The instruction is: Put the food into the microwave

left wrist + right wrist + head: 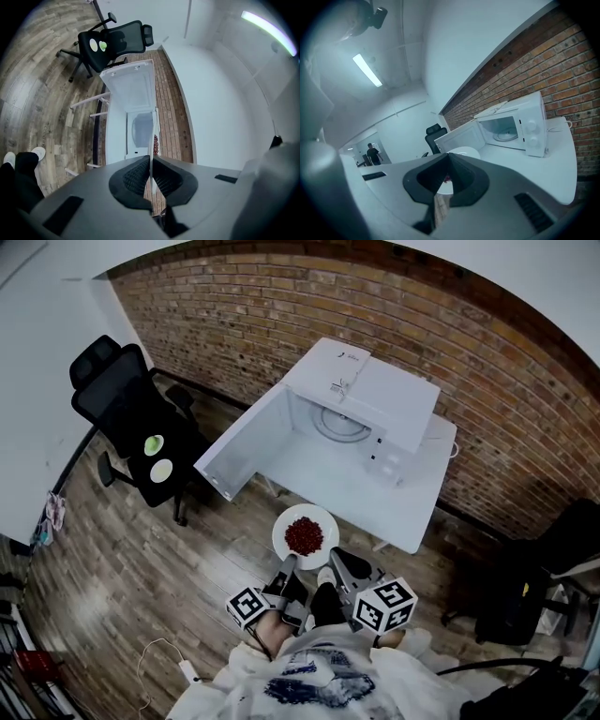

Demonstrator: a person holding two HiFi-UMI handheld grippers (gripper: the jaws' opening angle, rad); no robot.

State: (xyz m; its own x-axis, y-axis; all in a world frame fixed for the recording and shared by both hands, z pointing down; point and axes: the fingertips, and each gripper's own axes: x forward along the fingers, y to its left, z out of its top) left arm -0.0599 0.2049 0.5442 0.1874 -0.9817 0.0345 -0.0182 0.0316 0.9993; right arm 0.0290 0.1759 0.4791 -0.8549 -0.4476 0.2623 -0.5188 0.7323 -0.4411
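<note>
At the lower middle of the head view, the left hand-held gripper (286, 568) and right hand-held gripper (336, 563) each clench the rim of the plate (292, 519) carrying red food (304, 535). The plate is at the near edge of the worktop (403, 512), below the open microwave (375, 404).

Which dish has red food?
The white plate in the left gripper and right gripper; the green dish and pale dish on the chair show no red.

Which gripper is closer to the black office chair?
Left. The left gripper grips the plate's near-left rim, on the black office chair's side; the right gripper grips the near-right rim, farther from it.
</note>
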